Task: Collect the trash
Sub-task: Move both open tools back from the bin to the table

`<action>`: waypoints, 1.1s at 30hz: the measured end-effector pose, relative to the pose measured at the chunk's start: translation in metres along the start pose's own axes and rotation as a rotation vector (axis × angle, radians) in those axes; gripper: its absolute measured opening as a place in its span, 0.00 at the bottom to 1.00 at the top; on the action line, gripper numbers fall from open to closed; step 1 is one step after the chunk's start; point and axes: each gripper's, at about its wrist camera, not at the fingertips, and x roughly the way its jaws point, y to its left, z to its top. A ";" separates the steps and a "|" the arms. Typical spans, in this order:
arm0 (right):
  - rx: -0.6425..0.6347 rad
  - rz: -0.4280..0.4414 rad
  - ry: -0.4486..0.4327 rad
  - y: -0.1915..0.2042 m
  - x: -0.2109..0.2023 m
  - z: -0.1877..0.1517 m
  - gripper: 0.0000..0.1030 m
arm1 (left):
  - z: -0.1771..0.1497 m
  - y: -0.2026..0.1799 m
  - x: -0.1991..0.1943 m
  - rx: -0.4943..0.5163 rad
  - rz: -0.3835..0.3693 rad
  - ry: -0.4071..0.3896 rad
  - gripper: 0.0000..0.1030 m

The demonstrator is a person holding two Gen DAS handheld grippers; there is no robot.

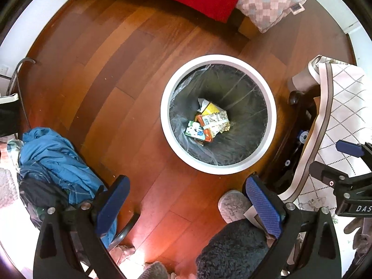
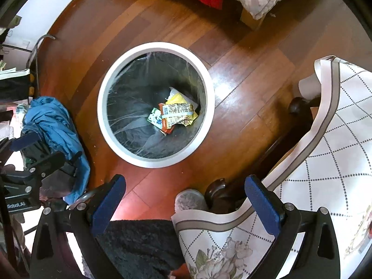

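Both tongs, left and right, gape empty above the wood floor, the bin ahead, its wrappers partly overlapping.

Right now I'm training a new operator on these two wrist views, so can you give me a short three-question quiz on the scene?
1. True or false: the bin holds wrappers.
2. What lies between the right gripper's pads? A) a wrapper B) nothing C) blue cloth
3. What colour is the bin's liner?

Key: 1 true. 2 B: its jaws stand wide and bare, as do the left gripper's. 3 black.
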 end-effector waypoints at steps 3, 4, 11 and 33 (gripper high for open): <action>-0.010 -0.003 -0.041 0.002 -0.018 -0.010 1.00 | -0.010 -0.003 -0.014 0.002 0.008 -0.035 0.99; -0.011 -0.004 -0.051 0.002 -0.023 -0.013 1.00 | -0.013 -0.004 -0.019 0.003 0.010 -0.045 0.99; 0.003 0.010 -0.161 0.003 -0.063 -0.044 1.00 | -0.039 -0.013 -0.063 0.009 0.030 -0.154 0.99; 0.120 0.127 -0.683 -0.053 -0.233 -0.232 1.00 | -0.165 -0.115 -0.208 0.013 0.094 -0.579 0.99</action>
